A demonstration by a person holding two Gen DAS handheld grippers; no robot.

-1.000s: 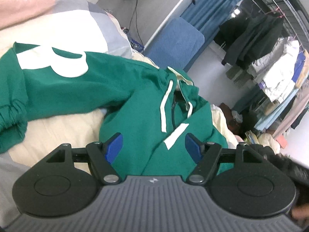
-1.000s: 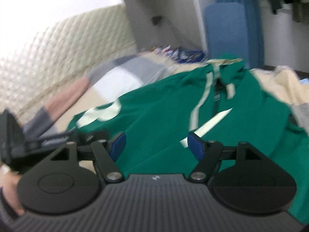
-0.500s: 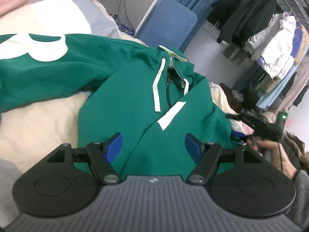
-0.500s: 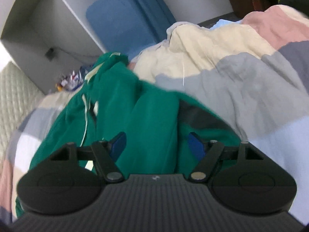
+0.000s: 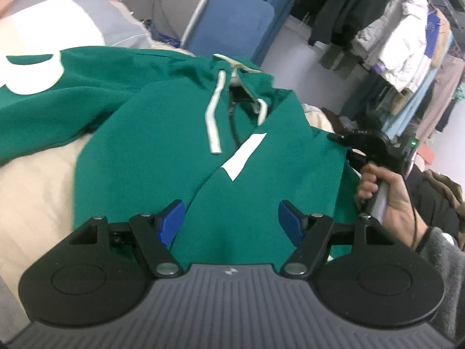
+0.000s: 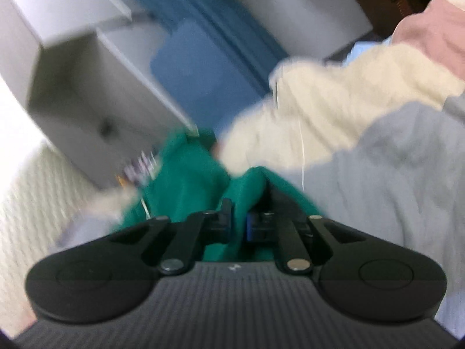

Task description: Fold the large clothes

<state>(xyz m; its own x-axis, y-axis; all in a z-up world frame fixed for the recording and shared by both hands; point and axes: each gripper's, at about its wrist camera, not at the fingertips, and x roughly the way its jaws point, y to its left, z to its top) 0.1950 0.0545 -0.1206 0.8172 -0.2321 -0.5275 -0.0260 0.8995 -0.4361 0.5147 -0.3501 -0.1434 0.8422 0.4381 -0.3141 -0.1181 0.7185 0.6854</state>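
Right wrist view: right gripper [image 6: 239, 221] has just clamped down on a pinch of the green hoodie [image 6: 186, 180]. Cloth bunches up between the pads and peaks just ahead of the tips. Frame is motion-blurred, so I can't tell which edge it has; judging by the left view, it's the hoodie's right side, near the hem or sleeve. Grey and cream bedding [image 6: 377, 160] lies ahead and to the right of the tool.

Left wrist view: left gripper [image 5: 231, 218] is spread wide, nothing pinched. Both blue pads [image 5: 171, 221] hover just over the hoodie's lower front, fabric below and between them, no contact that I can confirm. Looks staged there to take the matching grab on its own side, so the two tools can lift or fold the body evenly.

Hoodie lies face up on the bed, spread ahead of the left tool: white drawstring [image 5: 213, 116] and neck opening straight ahead, white diagonal patch [image 5: 244, 157] closer in, one sleeve with a large white letter [image 5: 32, 72] stretched off to the far left. The hand [image 5: 389, 195] holding the right tool sits at the hoodie's right edge, to the right of the left tool's tips.

Judgement: early in the fold. One side gripped, the other not yet. The sleeve is still out, so it likely needs tucking in first.
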